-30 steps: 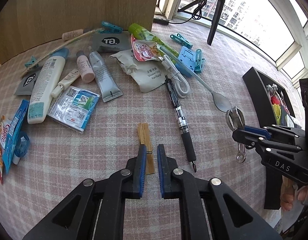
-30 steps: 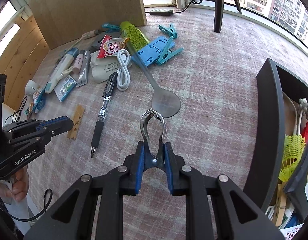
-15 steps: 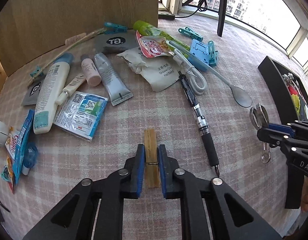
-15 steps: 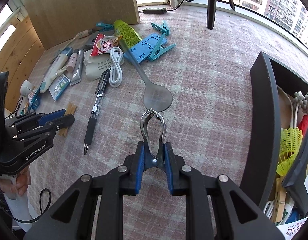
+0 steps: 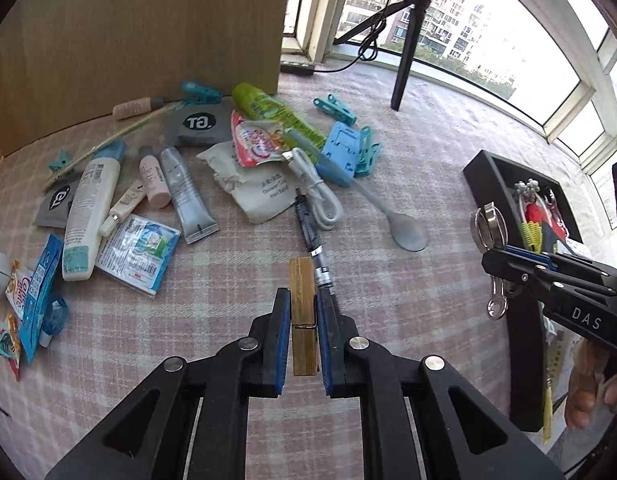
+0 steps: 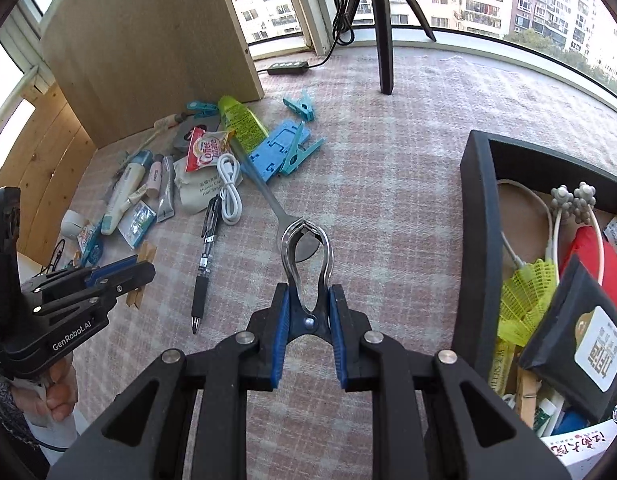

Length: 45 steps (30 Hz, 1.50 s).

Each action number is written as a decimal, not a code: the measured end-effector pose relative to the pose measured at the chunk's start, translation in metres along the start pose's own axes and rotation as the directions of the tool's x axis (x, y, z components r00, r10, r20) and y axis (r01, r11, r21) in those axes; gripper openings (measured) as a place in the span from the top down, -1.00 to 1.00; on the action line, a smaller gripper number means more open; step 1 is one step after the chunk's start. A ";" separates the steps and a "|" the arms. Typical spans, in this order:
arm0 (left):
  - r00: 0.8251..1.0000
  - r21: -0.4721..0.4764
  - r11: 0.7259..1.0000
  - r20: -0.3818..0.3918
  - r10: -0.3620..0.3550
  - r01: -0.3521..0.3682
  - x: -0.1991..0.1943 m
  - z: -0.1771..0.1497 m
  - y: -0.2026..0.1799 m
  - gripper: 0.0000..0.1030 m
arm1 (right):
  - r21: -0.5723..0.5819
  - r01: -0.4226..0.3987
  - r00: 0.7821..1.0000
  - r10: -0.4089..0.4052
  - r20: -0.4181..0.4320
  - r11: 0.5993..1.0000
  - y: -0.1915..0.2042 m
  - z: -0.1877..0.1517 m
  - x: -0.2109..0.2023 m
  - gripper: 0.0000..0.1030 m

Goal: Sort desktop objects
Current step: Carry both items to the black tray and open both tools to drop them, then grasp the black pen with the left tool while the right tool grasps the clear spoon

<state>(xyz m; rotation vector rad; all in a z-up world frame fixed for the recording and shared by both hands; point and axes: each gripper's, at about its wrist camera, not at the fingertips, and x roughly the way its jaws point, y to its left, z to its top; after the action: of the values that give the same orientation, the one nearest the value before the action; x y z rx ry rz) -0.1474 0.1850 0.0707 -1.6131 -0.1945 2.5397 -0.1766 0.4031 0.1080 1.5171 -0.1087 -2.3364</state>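
Left wrist view: the left gripper (image 5: 302, 320) pinches a wooden clothespin (image 5: 302, 300) clear of the cloth; the pick seems done, and carrying it toward the black storage box (image 5: 484, 176) at two o'clock is likely next.

Right wrist view: the right gripper (image 6: 308, 322) clamps a metal clip (image 6: 306, 256). The storage box (image 6: 474, 216) at three o'clock holds a yellow shuttlecock (image 6: 528, 296), a white cable and packets.

We see a grainy wooden clothespin (image 5: 302, 304), a glossy metal clip (image 6: 306, 258), and woven checked cloth (image 5: 228, 280).
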 end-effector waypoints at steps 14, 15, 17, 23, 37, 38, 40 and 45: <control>0.980 0.221 0.957 0.018 -0.199 0.190 -0.016 0.045 -0.178 0.77 | 0.216 0.185 0.975 -0.207 0.084 0.959 -0.131 0.000 -0.077 0.63; 0.978 0.236 0.951 0.016 -0.207 0.198 -0.016 0.046 -0.192 0.77 | 0.231 0.199 0.971 -0.223 0.084 0.953 -0.141 -0.002 -0.082 0.63; 0.973 0.257 0.941 0.004 -0.230 0.221 -0.016 0.047 -0.218 0.77 | 0.260 0.222 0.964 -0.251 0.082 0.940 -0.160 -0.009 -0.091 0.63; 0.962 0.314 0.910 -0.039 -0.272 0.270 -0.009 0.039 -0.275 0.50 | 0.332 0.248 0.953 -0.290 0.084 0.910 -0.194 -0.025 -0.112 0.47; 0.991 0.249 0.961 0.015 -0.130 0.123 -0.011 0.036 -0.201 0.13 | 0.209 0.190 0.969 -0.217 0.118 0.959 -0.145 0.004 -0.093 0.11; 0.993 0.236 0.965 0.015 -0.119 0.112 -0.010 0.036 -0.190 0.14 | 0.185 0.183 0.972 -0.205 0.112 0.966 -0.137 0.008 -0.088 0.11; 0.996 0.199 0.976 0.008 -0.091 0.087 -0.006 0.035 -0.166 0.15 | 0.140 0.172 0.977 -0.186 0.100 0.975 -0.120 0.015 -0.078 0.11; 1.000 0.100 0.995 -0.010 -0.015 0.016 0.006 0.030 -0.104 0.16 | 0.027 0.128 0.989 -0.130 0.066 0.991 -0.077 0.032 -0.051 0.11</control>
<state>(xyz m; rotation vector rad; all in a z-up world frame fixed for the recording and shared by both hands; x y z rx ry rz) -0.1731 0.2875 0.0964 -1.5805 -0.0775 2.4876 -0.2059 0.4883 0.1460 1.4963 -0.0554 -2.4967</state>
